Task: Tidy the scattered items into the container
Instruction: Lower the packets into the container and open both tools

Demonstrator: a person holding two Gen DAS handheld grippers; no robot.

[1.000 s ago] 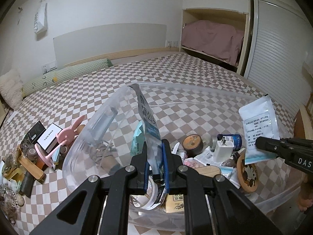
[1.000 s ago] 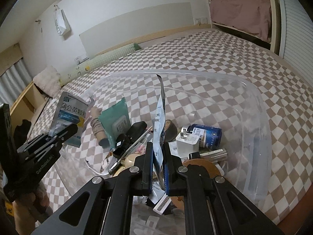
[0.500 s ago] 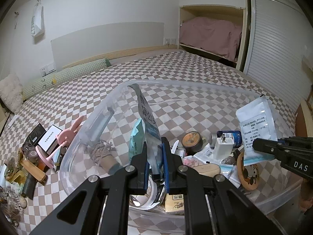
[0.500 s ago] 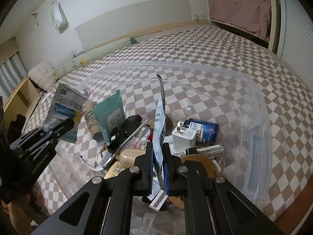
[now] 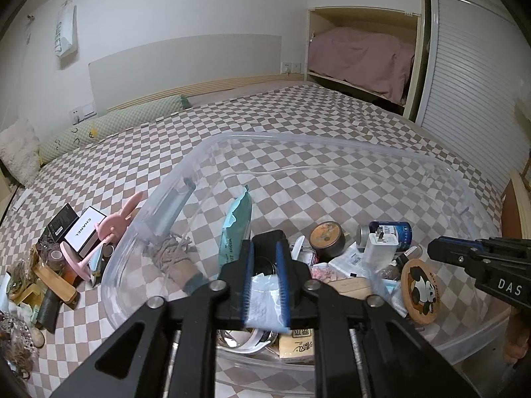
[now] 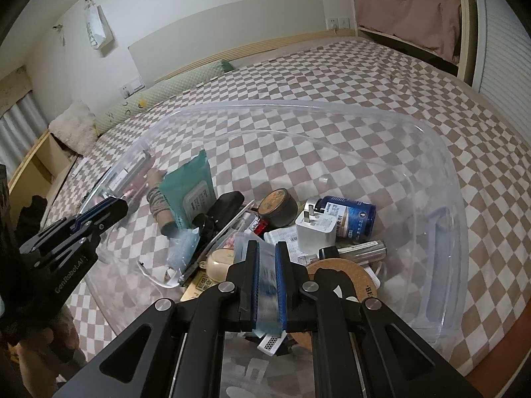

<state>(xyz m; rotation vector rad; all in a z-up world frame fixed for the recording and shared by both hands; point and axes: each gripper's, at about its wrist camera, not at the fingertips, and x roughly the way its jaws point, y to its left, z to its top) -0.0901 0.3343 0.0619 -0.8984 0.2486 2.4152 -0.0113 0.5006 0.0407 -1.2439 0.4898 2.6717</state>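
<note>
Bedroom, dim light. The work surface is a bed [image 5: 298, 116] covered by a brown-and-white checked sheet. A pale headboard panel [image 5: 186, 56] is fixed to the white wall, with a long green bolster [image 5: 113, 129] along its foot and a fluffy white cushion [image 5: 16, 149] in the corner. A white bag [image 5: 66, 33] hangs high on the wall. An open closet niche holds pink bedding [image 5: 358, 53], beside a white slatted sliding door [image 5: 471, 76].

A clear plastic container [image 5: 332, 146] sits on the sheet directly ahead of both pairs of fingers. Inside it: a teal wipes pack [image 6: 192, 189] leaning on the wall nearest the left fingers, a round tin [image 6: 277, 202], a white charger plug [image 6: 315, 229], a blue can [image 6: 348, 214] and a cork coaster [image 6: 341, 275] below the right fingers.

The left gripper [image 5: 265, 275] hangs over the near rim, fingers parted by a narrow gap and gripping nothing; a blurred clear packet [image 5: 262, 301] lies below the gap. The right gripper [image 6: 265, 275] hovers over the pile, fingers likewise narrowly parted, empty.

Outside the container, beyond the wall on the left fingers' side, items lie scattered on the sheet: a pink rabbit-shaped stand [image 5: 109, 232], a white Chanel box [image 5: 84, 232] and a wooden block [image 5: 53, 282].
</note>
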